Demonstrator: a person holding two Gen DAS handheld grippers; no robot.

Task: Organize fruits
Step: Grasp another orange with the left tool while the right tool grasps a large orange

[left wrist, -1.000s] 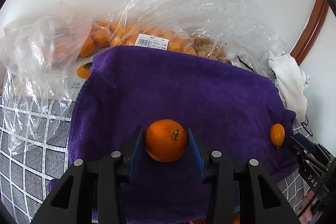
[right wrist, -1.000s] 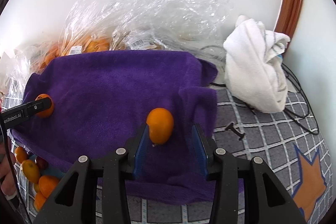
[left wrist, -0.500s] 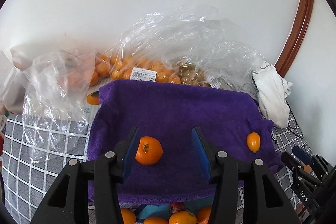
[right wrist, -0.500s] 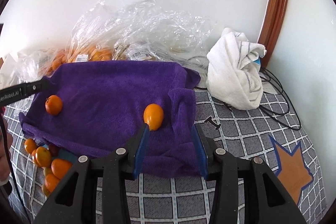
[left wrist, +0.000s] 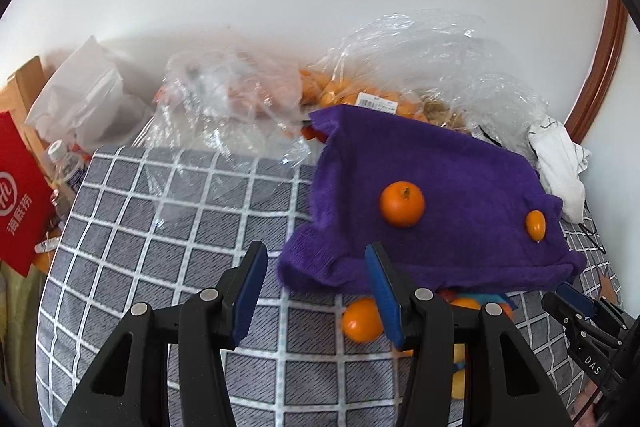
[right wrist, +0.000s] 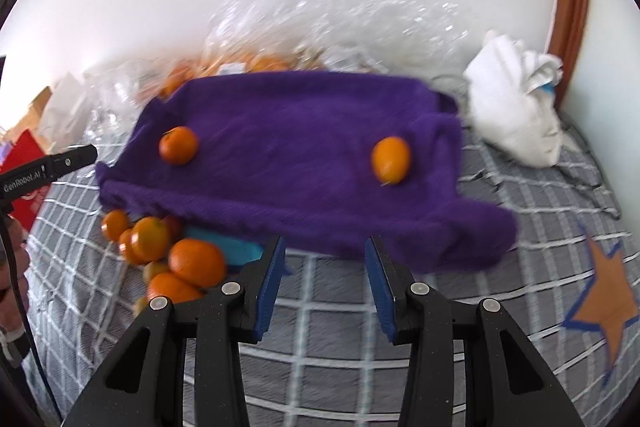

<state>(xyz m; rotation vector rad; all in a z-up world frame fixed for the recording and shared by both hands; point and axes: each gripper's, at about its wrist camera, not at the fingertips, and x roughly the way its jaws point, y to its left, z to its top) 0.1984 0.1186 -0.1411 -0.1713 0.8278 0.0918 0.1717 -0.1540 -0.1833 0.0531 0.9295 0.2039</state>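
A purple towel [left wrist: 440, 167] [right wrist: 300, 147] lies on the checked cover. On it rest a round orange [left wrist: 402, 203] [right wrist: 179, 145] and a small oval orange fruit [left wrist: 535, 225] [right wrist: 391, 155]. My left gripper [left wrist: 316, 283] is open and empty, off the towel's front left corner. My right gripper [right wrist: 324, 275] hovers before the towel's front edge; its jaws are closing with nothing between them. It also shows at the left wrist view's lower right edge as the right gripper [left wrist: 576, 307]. Several loose oranges [right wrist: 188, 259] [left wrist: 362, 319] lie by the towel's front edge.
Clear plastic bags of orange fruit [left wrist: 360, 87] [right wrist: 248, 63] pile up against the white wall. A crumpled white cloth [right wrist: 516, 107] and cables lie right of the towel. A red bag [left wrist: 20, 195] and a bottle [left wrist: 64, 159] stand at the far left. A blue item [right wrist: 232, 247] peeks from under the towel.
The left gripper let go of the round orange, pulled back and swung left. The right gripper backed away from the oval fruit. Both fruits stayed on the towel.
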